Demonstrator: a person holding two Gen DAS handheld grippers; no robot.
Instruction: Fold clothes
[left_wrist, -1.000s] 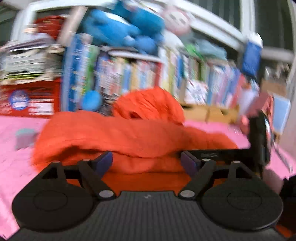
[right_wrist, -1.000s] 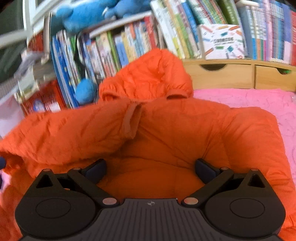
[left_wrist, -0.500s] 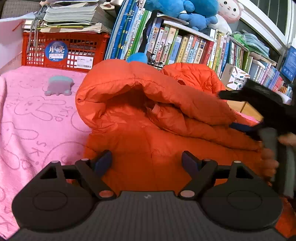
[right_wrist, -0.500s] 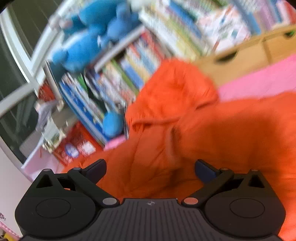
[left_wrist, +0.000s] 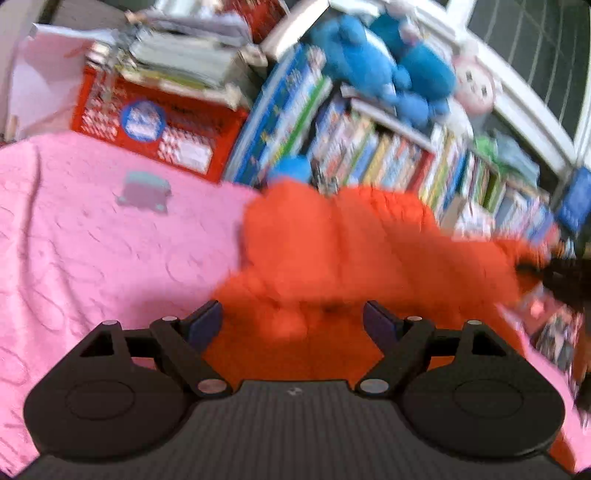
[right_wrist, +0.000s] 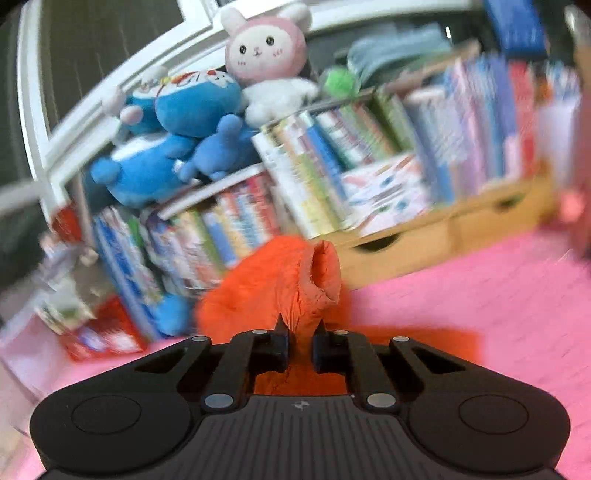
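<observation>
We see a pink bedspread (left_wrist: 92, 251) filling the foreground, and the orange jacket (left_wrist: 351, 258) lies bunched on it, our landmark for the rest. Behind the jacket runs a long bookshelf (right_wrist: 332, 177) packed with upright books, with wooden drawers (right_wrist: 424, 240) below its right part and blue plush toys (right_wrist: 166, 147) and a pink-and-white bunny plush (right_wrist: 266, 62) piled on top. Left of the jacket, against the bedspread's far edge, sits a red crate (left_wrist: 155, 118) loaded with stacked papers. Nearer, also left of the jacket, a small grey-green object (left_wrist: 144, 188) lies on the bedspread, well apart from the cloth. Our left gripper (left_wrist: 293, 317) points slightly downward over the jacket's near edge, its fingers spread wide and pressing on nothing, orange fabric showing between and beyond them. Our right gripper (right_wrist: 300, 349) is tilted and points over the jacket toward the shelf; its fingers are pressed together on a gathered fold of the jacket, whose cuff-like opening (right_wrist: 321, 273) stands up just ahead of the tips.
</observation>
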